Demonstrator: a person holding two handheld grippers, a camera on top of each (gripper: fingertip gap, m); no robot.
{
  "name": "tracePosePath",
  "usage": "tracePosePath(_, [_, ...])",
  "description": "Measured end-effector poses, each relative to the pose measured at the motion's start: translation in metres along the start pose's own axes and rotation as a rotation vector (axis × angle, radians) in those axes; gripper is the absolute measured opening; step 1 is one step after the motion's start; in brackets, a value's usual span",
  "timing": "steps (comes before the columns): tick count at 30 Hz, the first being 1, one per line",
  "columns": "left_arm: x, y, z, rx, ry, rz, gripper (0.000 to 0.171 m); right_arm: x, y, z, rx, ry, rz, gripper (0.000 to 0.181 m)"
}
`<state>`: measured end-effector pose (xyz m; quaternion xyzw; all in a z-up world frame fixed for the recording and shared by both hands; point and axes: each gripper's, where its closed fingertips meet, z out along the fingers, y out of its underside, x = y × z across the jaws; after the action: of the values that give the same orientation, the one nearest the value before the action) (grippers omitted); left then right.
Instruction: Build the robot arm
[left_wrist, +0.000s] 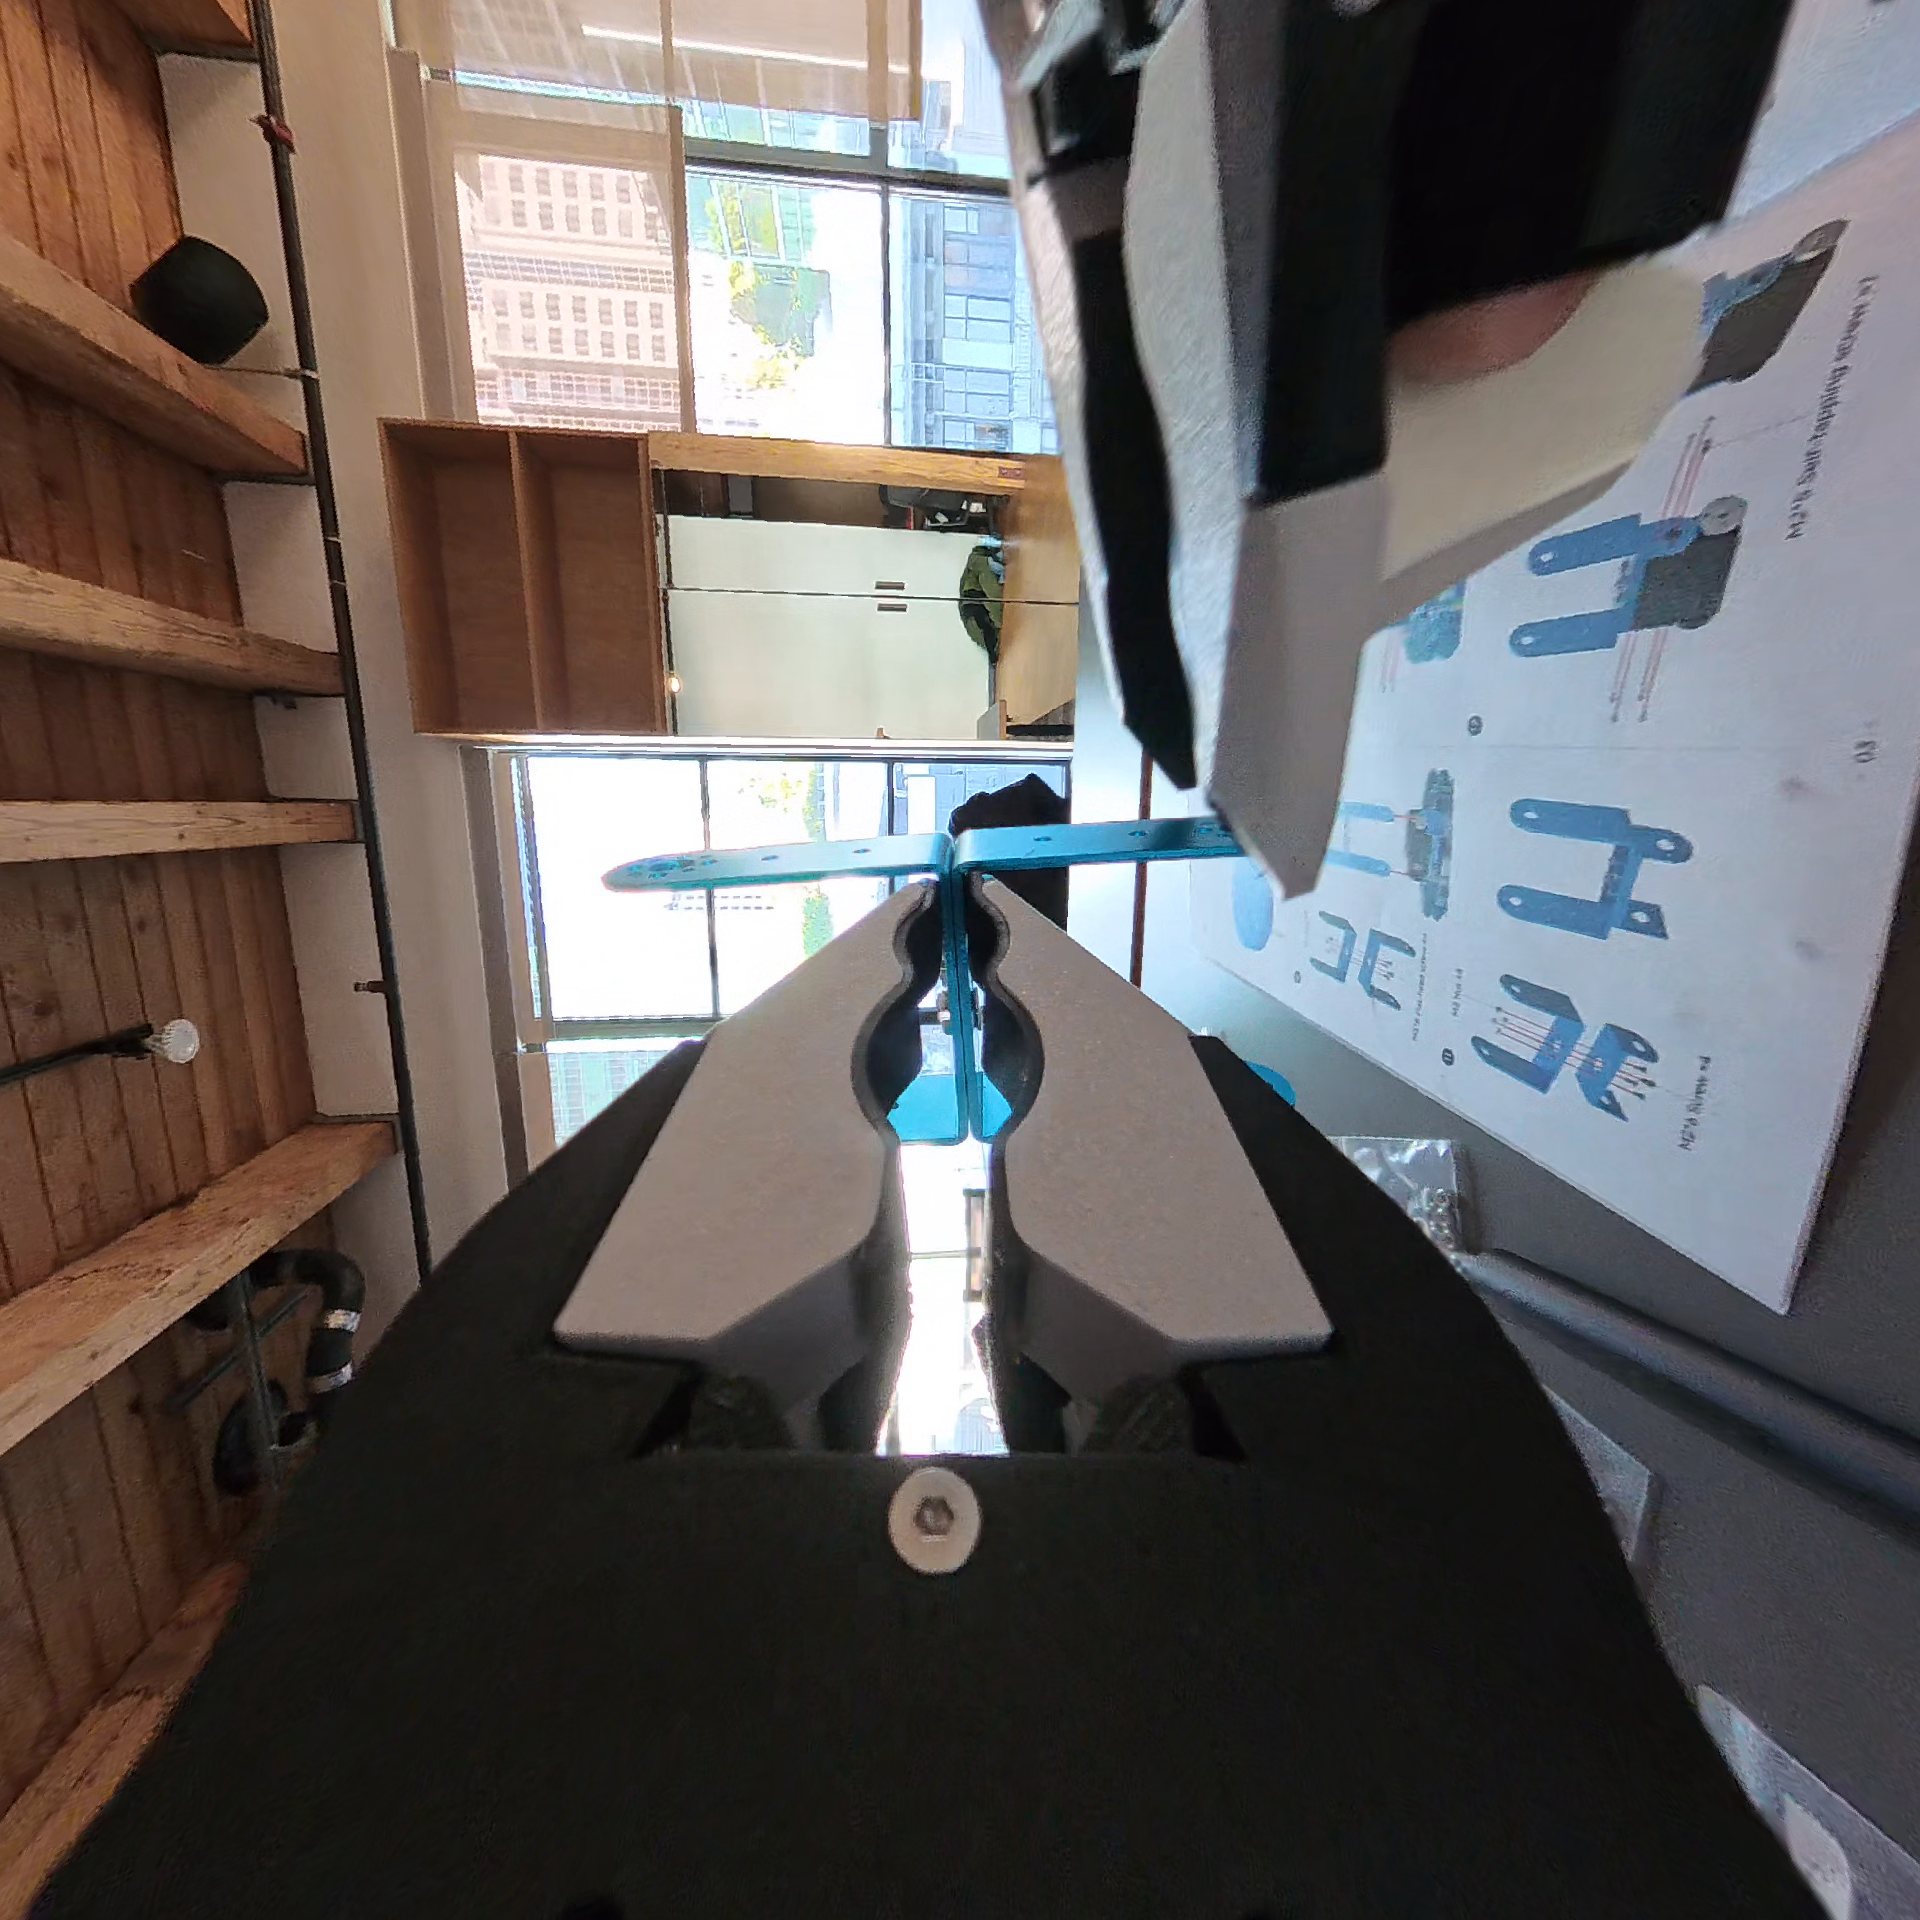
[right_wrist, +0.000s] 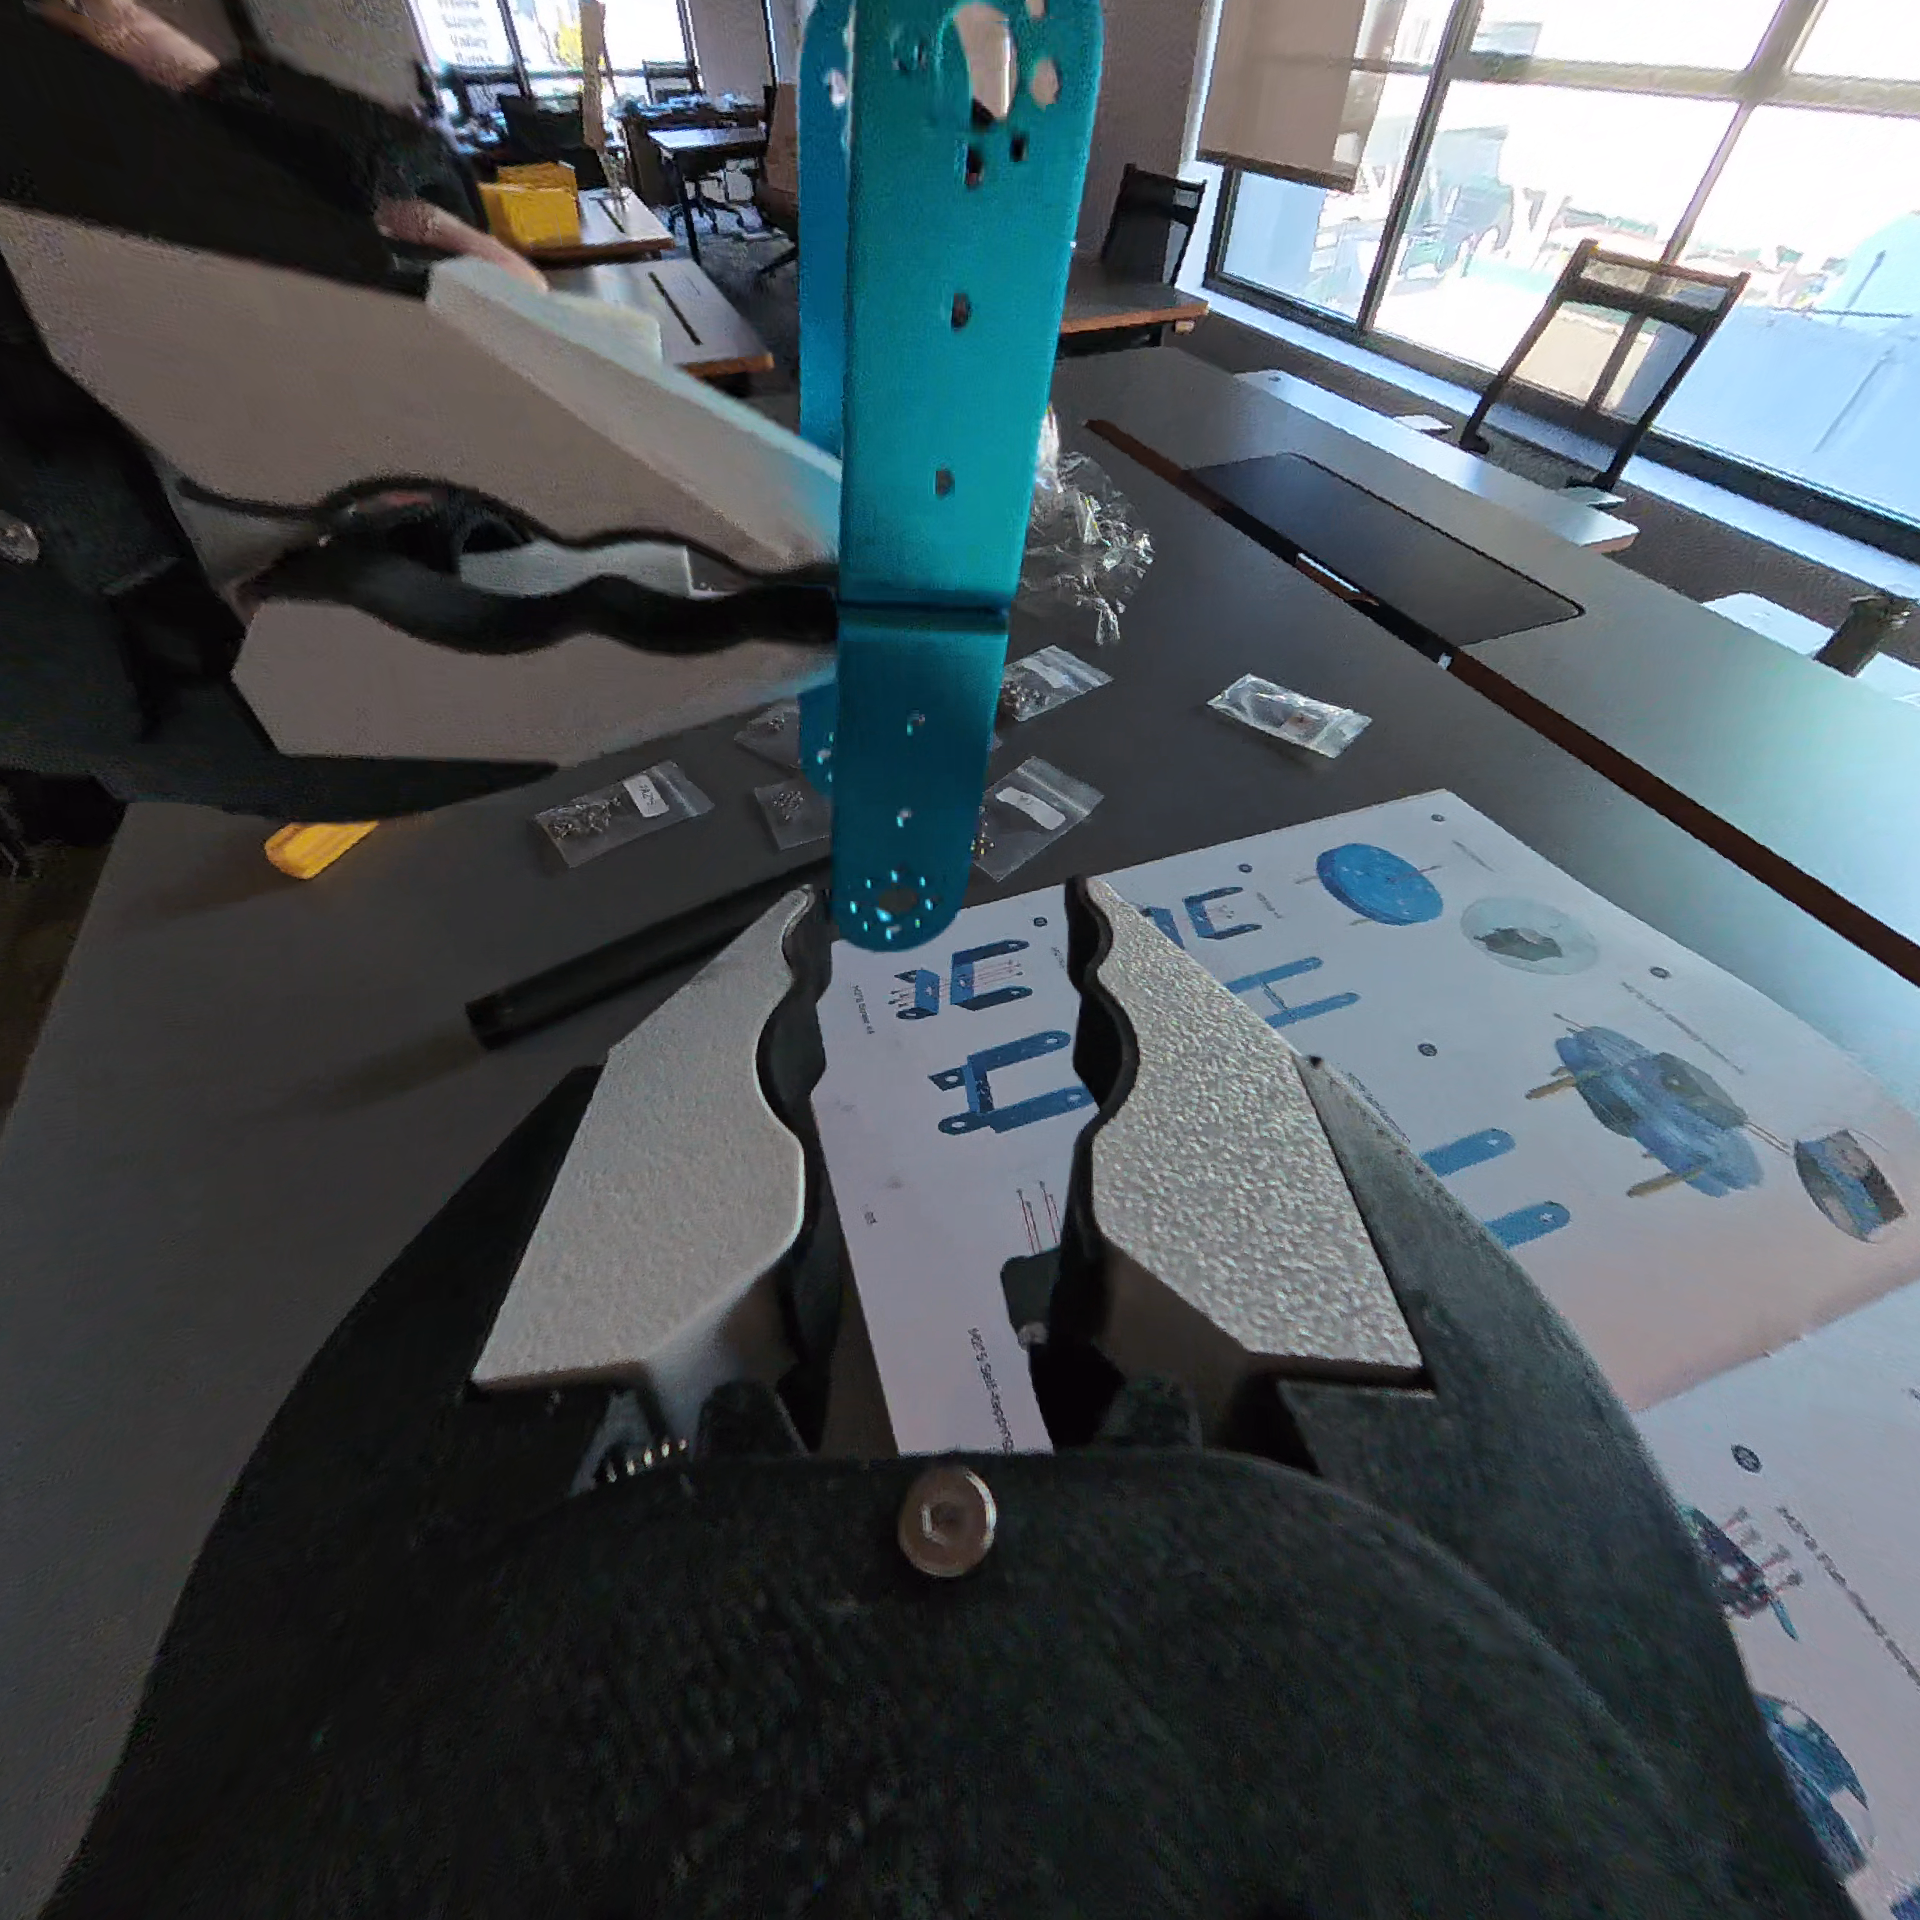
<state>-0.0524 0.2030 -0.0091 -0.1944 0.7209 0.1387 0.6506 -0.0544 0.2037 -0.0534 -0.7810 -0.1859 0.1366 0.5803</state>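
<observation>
My left gripper (left_wrist: 951, 890) is shut on a blue metal bracket assembly (left_wrist: 779, 862), two perforated pieces set back to back, and holds it in the air. In the right wrist view the left gripper (right_wrist: 816, 615) comes in from the left and grips the bracket (right_wrist: 935, 416) at its middle fold, so the bracket hangs upright above the table. My right gripper (right_wrist: 945, 909) is open and empty. The bracket's rounded lower end sits just beyond its fingertips, close to the left one; I cannot tell if they touch. The right gripper's fingers (left_wrist: 1226, 623) show at the top right of the left wrist view.
A printed instruction sheet (right_wrist: 1351, 1039) with blue part drawings lies on the dark grey table (right_wrist: 1247, 582); it also shows in the left wrist view (left_wrist: 1558, 935). Several small bags of screws (right_wrist: 623, 816), a black rod (right_wrist: 623, 977) and a yellow object (right_wrist: 317, 847) lie behind it. Wooden shelves (left_wrist: 156, 727) stand beyond. The black rod (right_wrist: 623, 977) lies around 15 cm away from my right fingertips.
</observation>
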Motion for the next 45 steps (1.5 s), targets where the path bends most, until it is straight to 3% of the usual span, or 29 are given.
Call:
tracePosePath(13, [0.021, -0.018, -0.005, -0.011, 0.010, 0.048, 0.002, -0.013, -0.003, 0.005, 0.015, -0.038, 0.024, 0.027])
tracePosePath(17, [-0.006, -0.017, 0.002, -0.040, -0.089, 0.183, 0.003, -0.003, -0.027, 0.002, 0.071, -0.044, 0.044, 0.025])
tracePosePath(19, [-0.027, -0.012, 0.008, -0.069, -0.074, 0.152, 0.004, 0.005, -0.047, 0.000, 0.096, -0.060, 0.056, 0.025])
tracePosePath(22, [-0.060, -0.008, 0.010, -0.069, -0.009, -0.038, 0.027, 0.015, -0.074, -0.004, 0.153, -0.080, 0.071, 0.025])
tracePosePath(25, [-0.080, -0.005, -0.001, -0.032, 0.064, -0.319, 0.048, 0.022, -0.081, -0.005, 0.180, -0.119, 0.142, 0.025])
tracePosePath(29, [-0.090, 0.011, -0.024, 0.101, 0.107, -0.763, 0.043, 0.035, -0.072, -0.003, 0.180, -0.159, 0.250, 0.024])
tracePosePath(32, [-0.074, 0.035, -0.022, 0.156, 0.224, -1.051, 0.043, 0.045, -0.057, 0.003, 0.167, -0.200, 0.371, 0.024])
tracePosePath(36, [-0.020, 0.041, 0.002, 0.249, 0.600, -1.475, 0.050, 0.050, -0.037, 0.016, 0.163, -0.300, 0.593, 0.024])
tracePosePath(39, [0.014, 0.048, 0.022, 0.232, 0.728, -1.638, 0.062, 0.047, -0.028, 0.023, 0.174, -0.390, 0.756, 0.024])
tracePosePath(41, [0.020, 0.039, 0.025, 0.287, 0.836, -1.749, 0.070, 0.044, -0.028, 0.024, 0.184, -0.443, 0.825, 0.024])
tracePosePath(43, [0.009, 0.025, 0.024, 0.394, 0.942, -1.840, 0.061, 0.042, -0.032, 0.022, 0.185, -0.464, 0.847, 0.024])
tracePosePath(45, [-0.006, 0.016, 0.019, 0.480, 1.015, -1.865, 0.031, 0.039, -0.041, 0.016, 0.197, -0.469, 0.825, 0.023])
